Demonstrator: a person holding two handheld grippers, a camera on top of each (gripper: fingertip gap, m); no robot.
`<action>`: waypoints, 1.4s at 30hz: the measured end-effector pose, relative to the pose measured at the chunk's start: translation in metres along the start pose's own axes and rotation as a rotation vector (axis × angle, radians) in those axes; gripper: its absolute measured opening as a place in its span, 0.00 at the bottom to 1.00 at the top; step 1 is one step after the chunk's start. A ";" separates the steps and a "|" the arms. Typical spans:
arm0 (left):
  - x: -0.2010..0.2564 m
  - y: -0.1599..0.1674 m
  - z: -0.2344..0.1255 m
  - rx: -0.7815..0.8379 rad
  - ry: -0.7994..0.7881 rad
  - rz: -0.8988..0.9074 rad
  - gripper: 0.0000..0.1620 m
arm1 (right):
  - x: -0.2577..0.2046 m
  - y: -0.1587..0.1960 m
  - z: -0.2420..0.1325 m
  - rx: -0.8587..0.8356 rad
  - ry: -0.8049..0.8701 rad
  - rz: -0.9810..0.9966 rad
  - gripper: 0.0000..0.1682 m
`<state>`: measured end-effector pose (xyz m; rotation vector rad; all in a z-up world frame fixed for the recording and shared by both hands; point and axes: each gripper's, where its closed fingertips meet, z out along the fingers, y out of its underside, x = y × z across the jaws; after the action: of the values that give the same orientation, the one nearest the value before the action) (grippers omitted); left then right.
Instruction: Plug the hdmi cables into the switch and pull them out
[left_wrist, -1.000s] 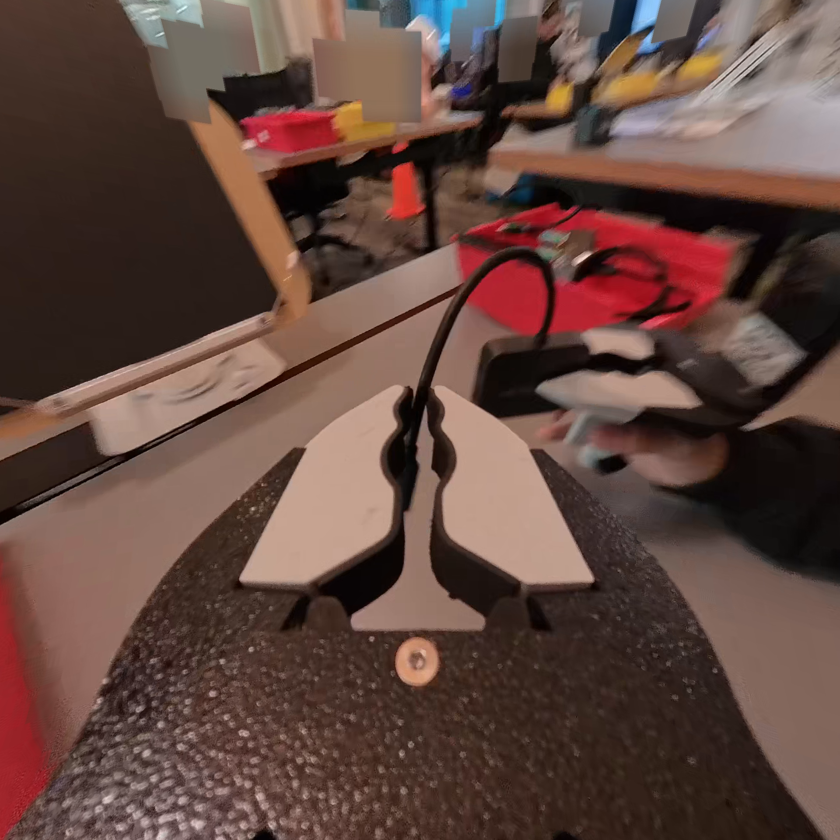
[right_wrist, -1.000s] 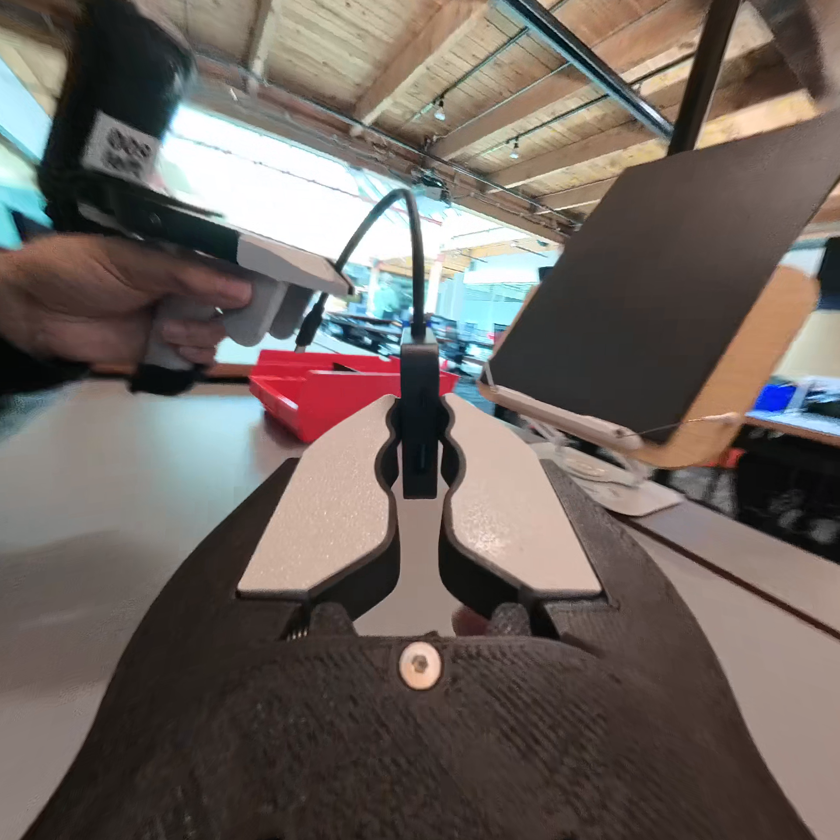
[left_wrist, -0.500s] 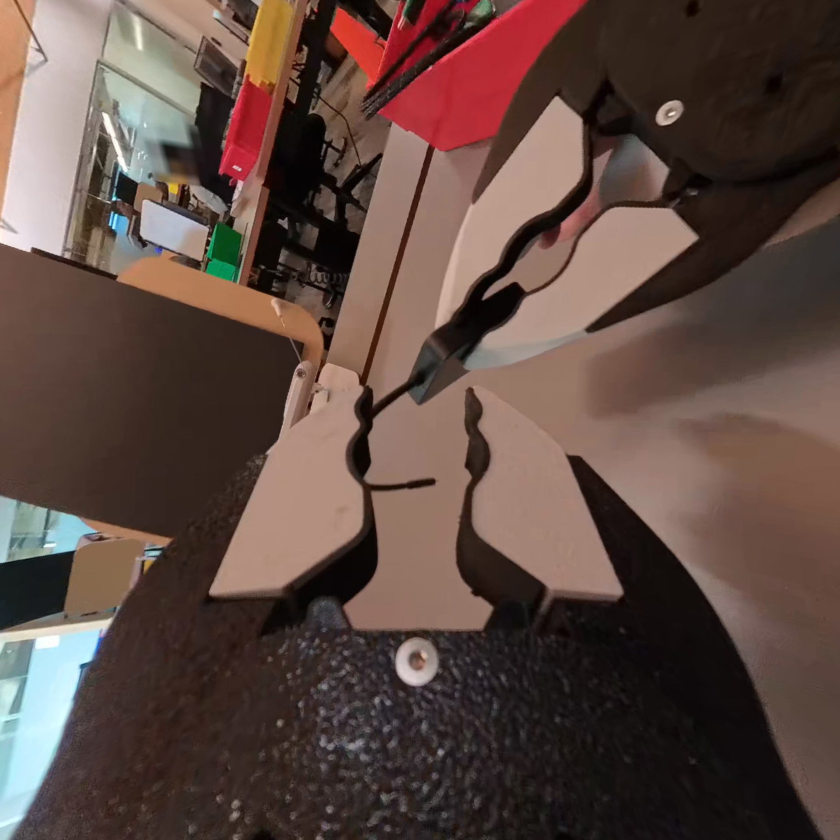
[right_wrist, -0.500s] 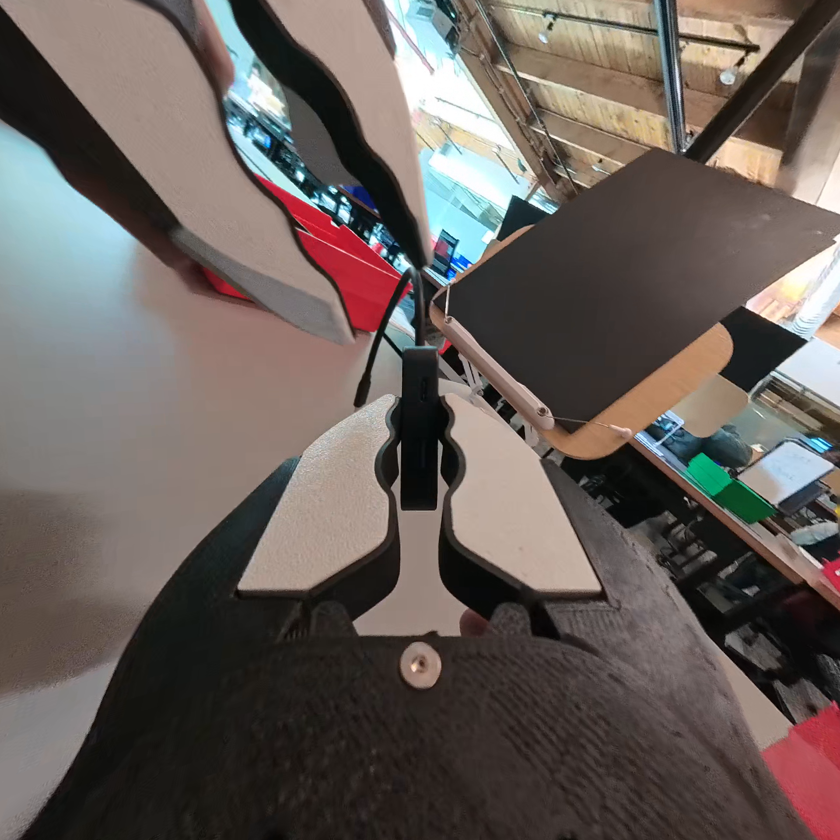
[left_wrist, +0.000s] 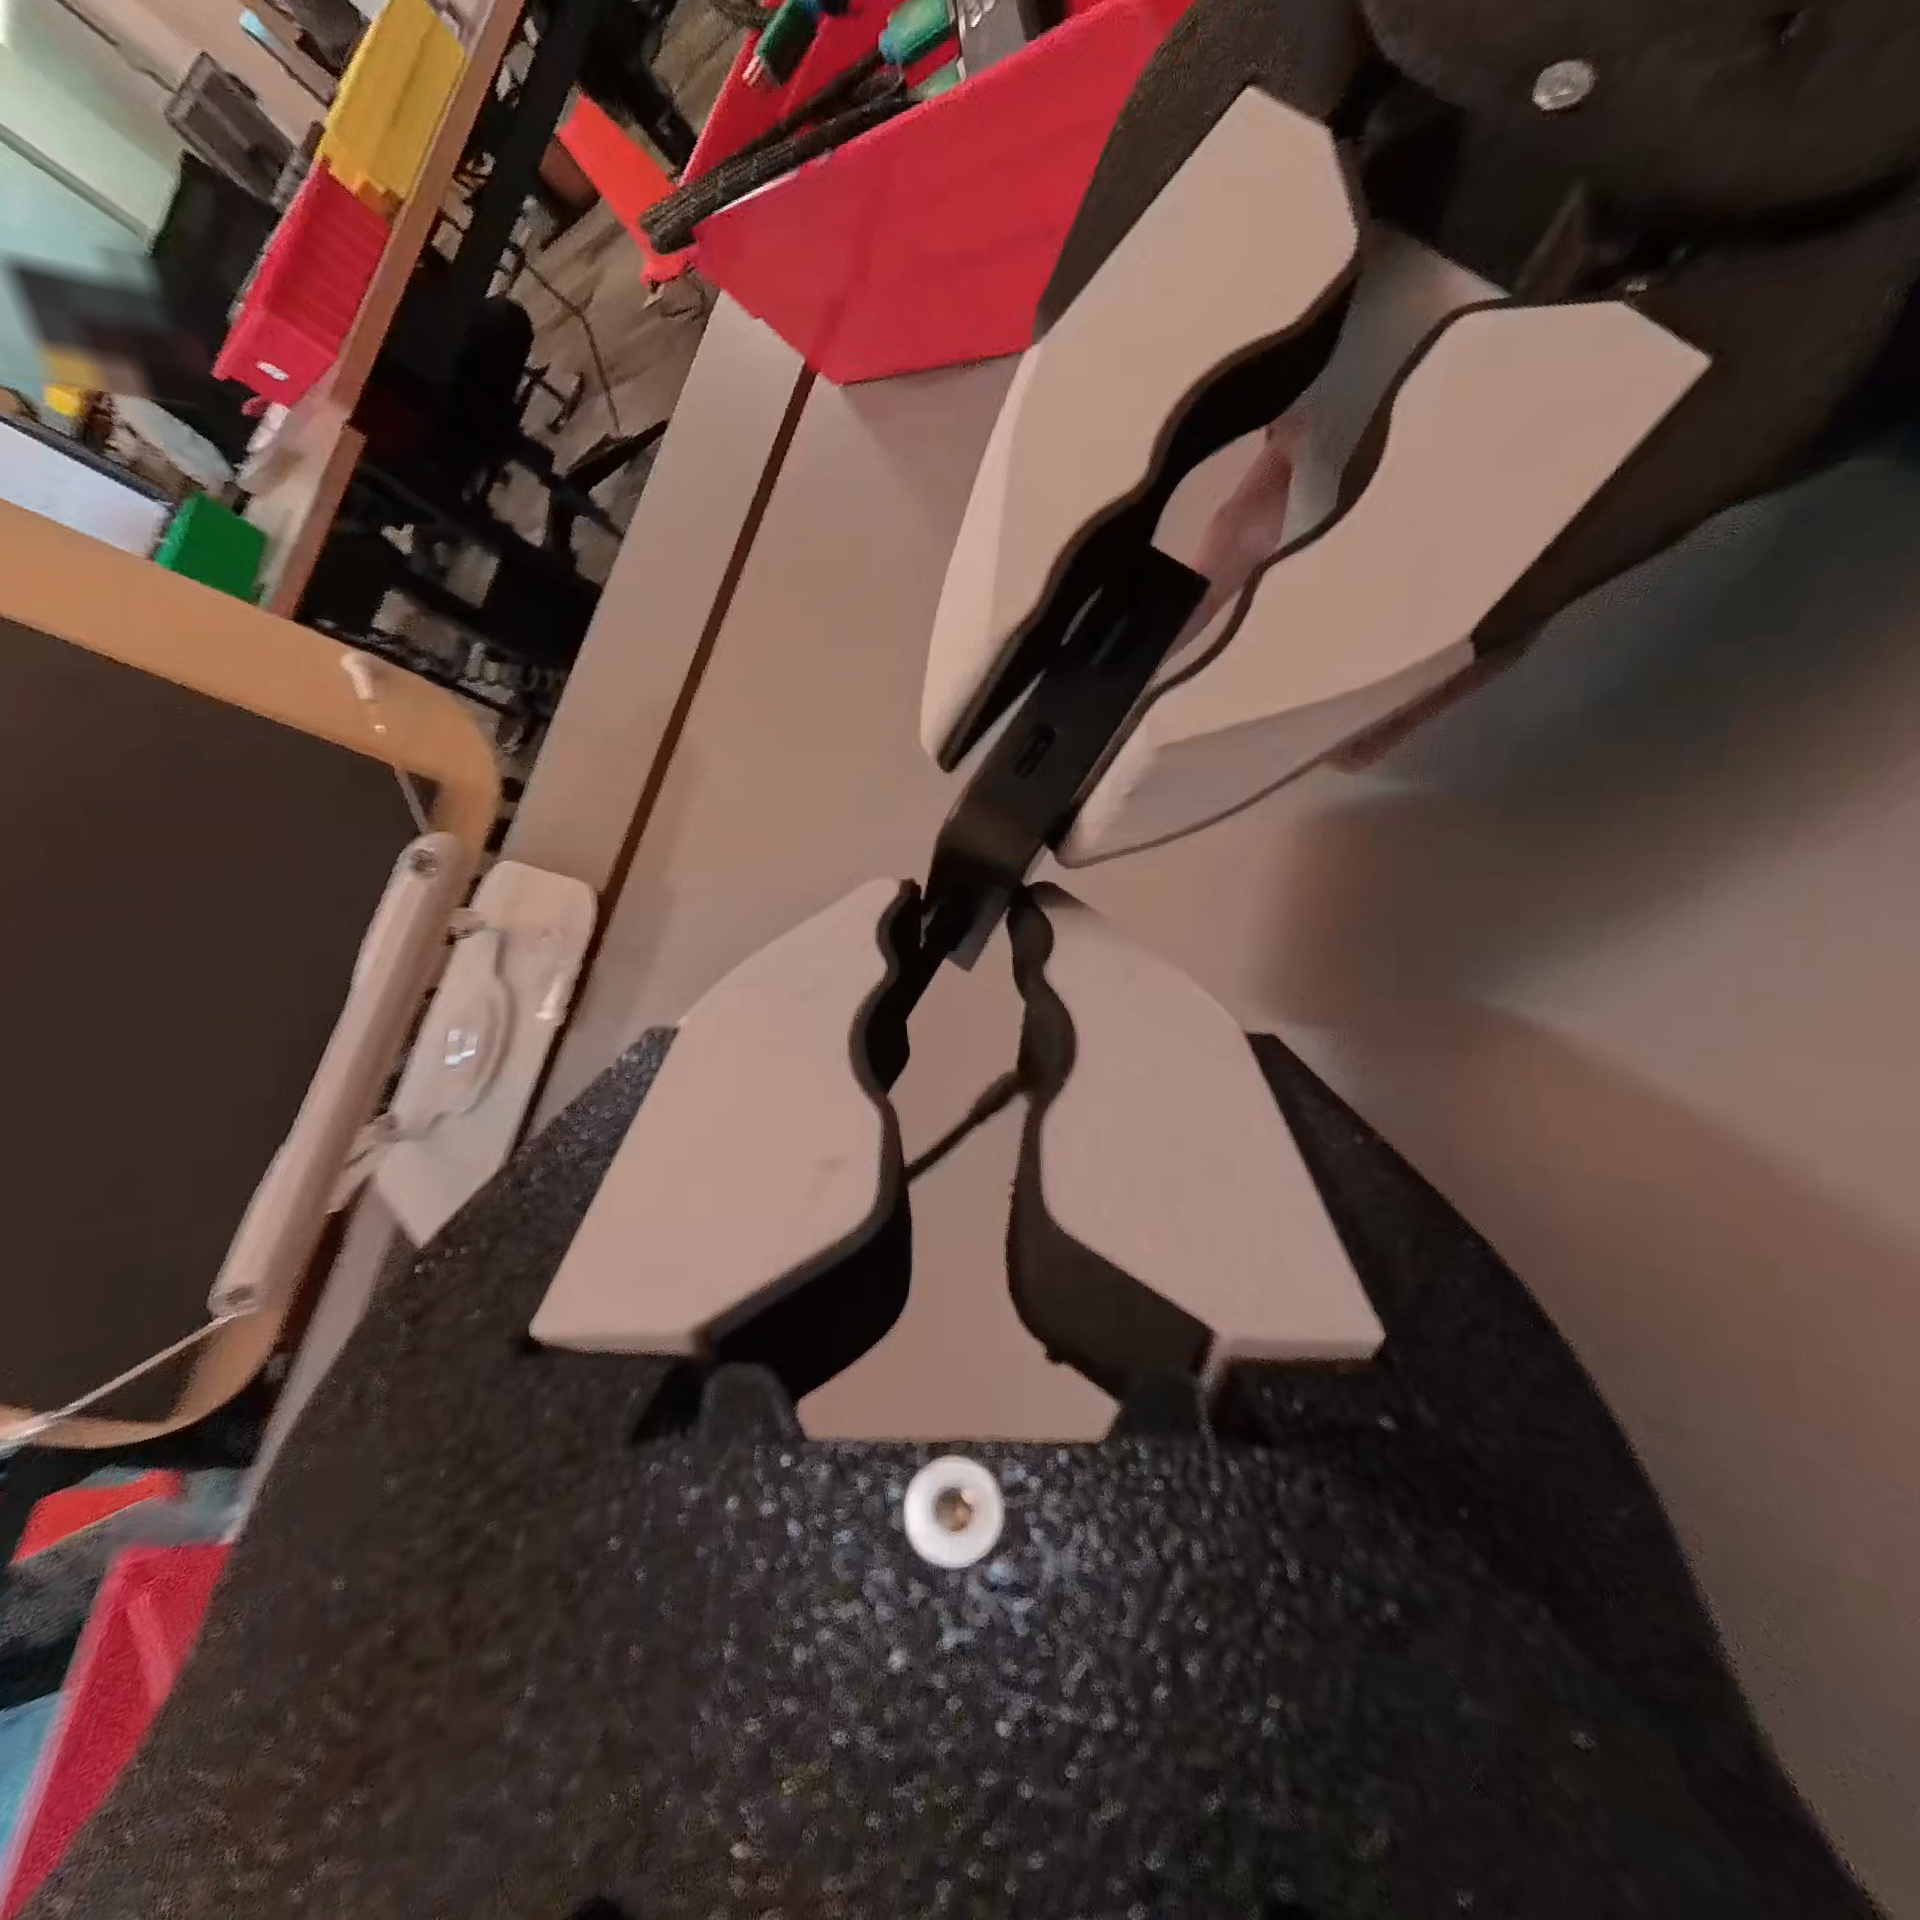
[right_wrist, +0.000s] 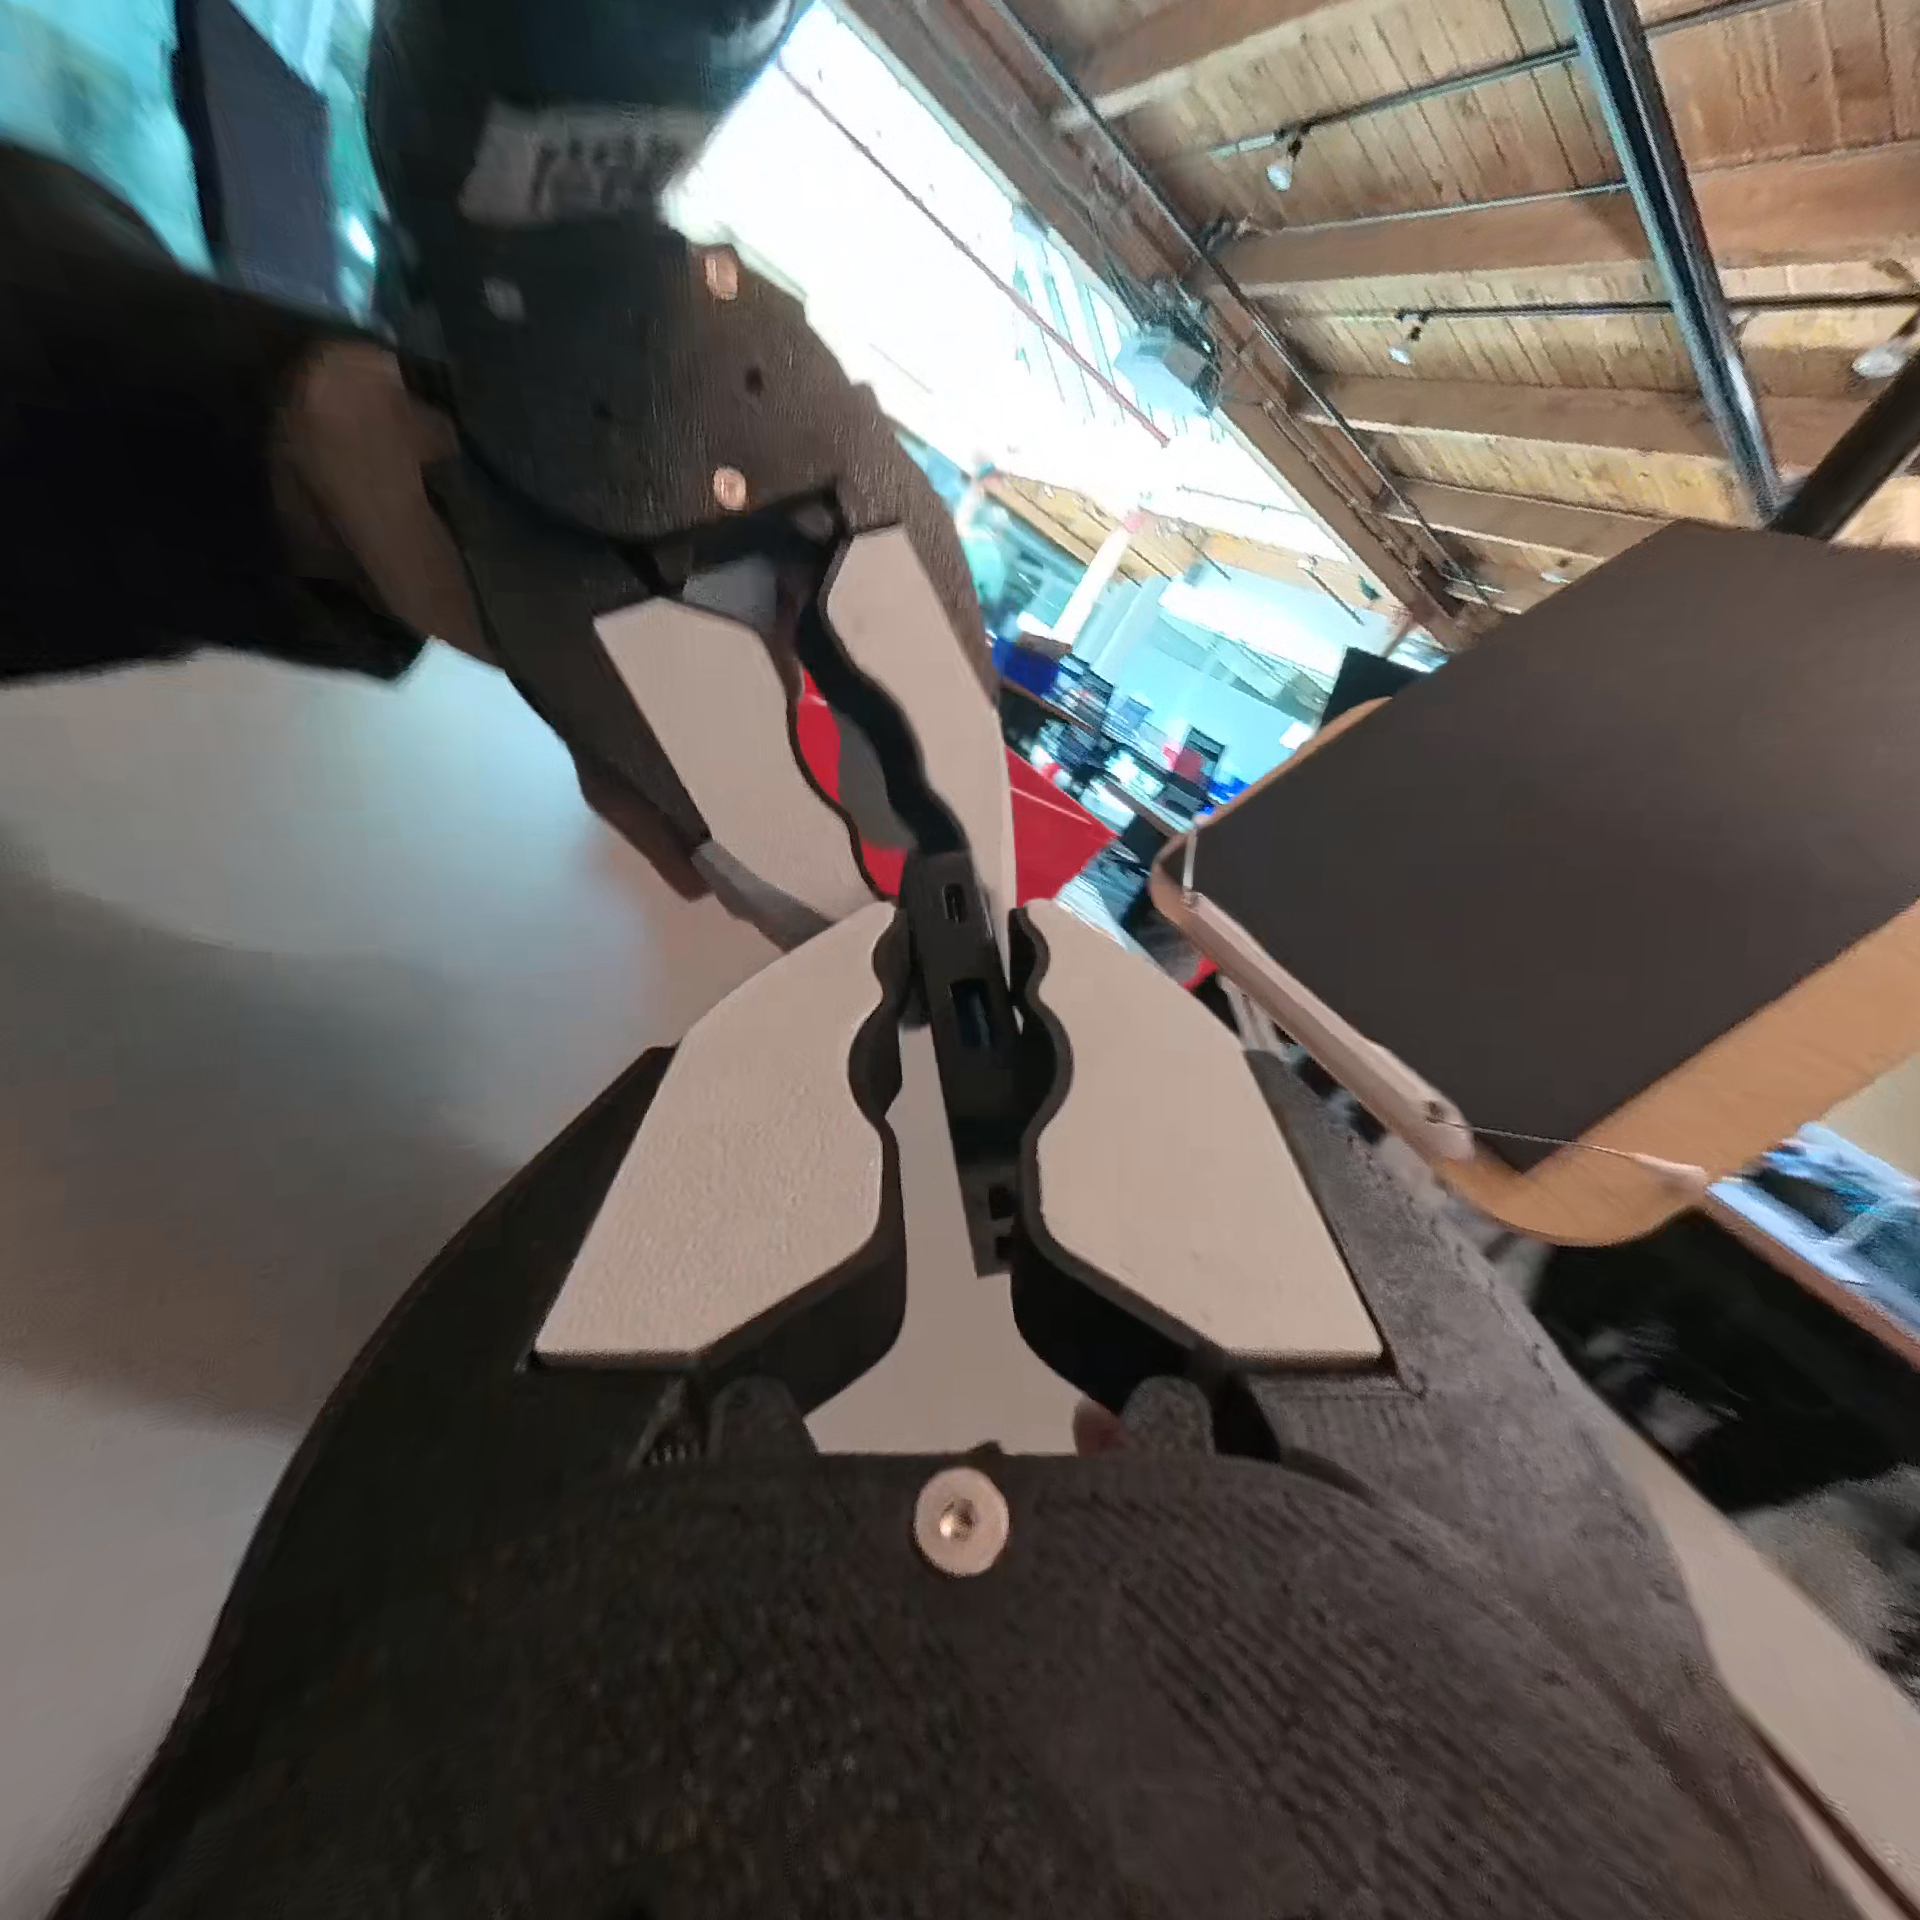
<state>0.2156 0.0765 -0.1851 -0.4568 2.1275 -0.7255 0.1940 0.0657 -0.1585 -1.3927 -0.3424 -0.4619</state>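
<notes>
No writing, brand, number or sign can be read anywhere in either view, as every surface is plain or blurred.

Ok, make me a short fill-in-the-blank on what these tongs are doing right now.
The right tongs are shut on a ___ switch. A thin ___ crosses the gap of the left tongs. Behind them, a ___ bin stands on the table.
Missing: black, cable, red.

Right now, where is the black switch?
In the right wrist view, the black switch is clamped between the right gripper fingers, above the table; the left gripper meets its far end.
</notes>
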 end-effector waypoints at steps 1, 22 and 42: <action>0.002 0.000 0.000 0.025 0.014 -0.029 0.10 | 0.000 -0.003 -0.001 0.031 -0.012 0.048 0.12; -0.008 -0.033 -0.034 0.454 0.109 -0.425 0.09 | 0.021 -0.027 -0.023 0.317 -0.060 0.430 0.21; -0.008 -0.035 -0.024 0.529 0.353 -0.922 0.14 | 0.033 -0.022 -0.024 0.320 -0.154 0.743 0.08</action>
<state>0.2035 0.0625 -0.1460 -1.0833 1.8438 -1.9405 0.2102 0.0361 -0.1268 -1.1409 -0.0026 0.3030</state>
